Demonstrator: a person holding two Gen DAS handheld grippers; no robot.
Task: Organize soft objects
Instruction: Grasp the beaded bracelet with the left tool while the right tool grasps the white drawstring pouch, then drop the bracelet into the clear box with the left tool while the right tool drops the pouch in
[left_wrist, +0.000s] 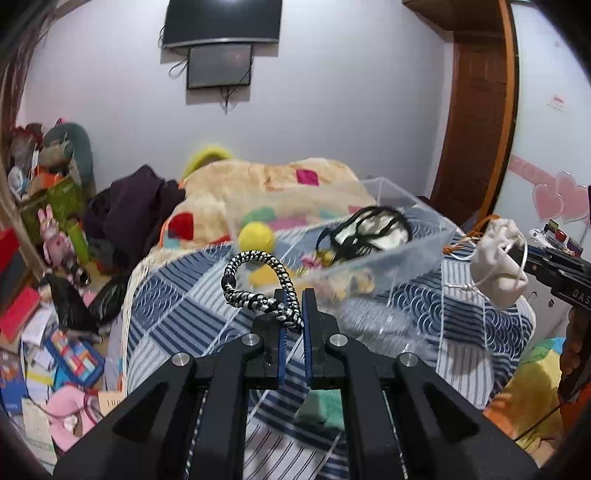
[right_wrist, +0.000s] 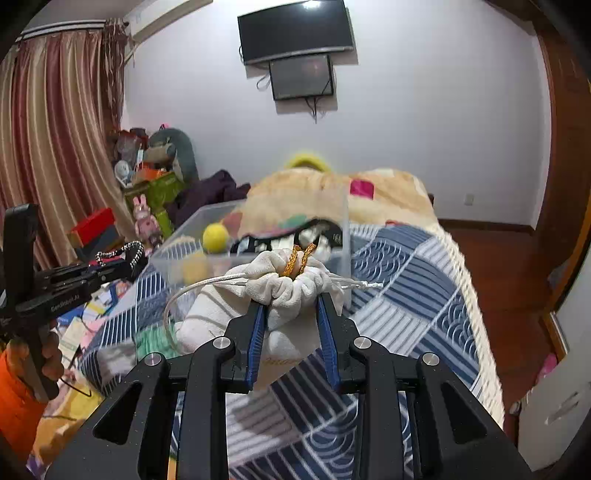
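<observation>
1. Behind everything, a white wall carries a dark TV (right_wrist: 295, 31), and the bed (right_wrist: 406, 266) under its blue patchwork quilt fills the foreground.
2. My left tool (left_wrist: 293, 297) is clenched on a black-and-white braided cord loop (left_wrist: 258, 280), which arches up and to the left of the jaws above the quilt.
3. My right tool (right_wrist: 291, 302) grips a cream drawstring pouch (right_wrist: 288, 284) by its gathered neck; an orange cord (right_wrist: 299, 258) sticks out of the top.
4. Beyond both, a clear plastic bin (right_wrist: 162, 254) sits on the bed, holding a yellow pom-pom ball (right_wrist: 215, 237) and a black-and-white fabric item (left_wrist: 369, 232).
</observation>
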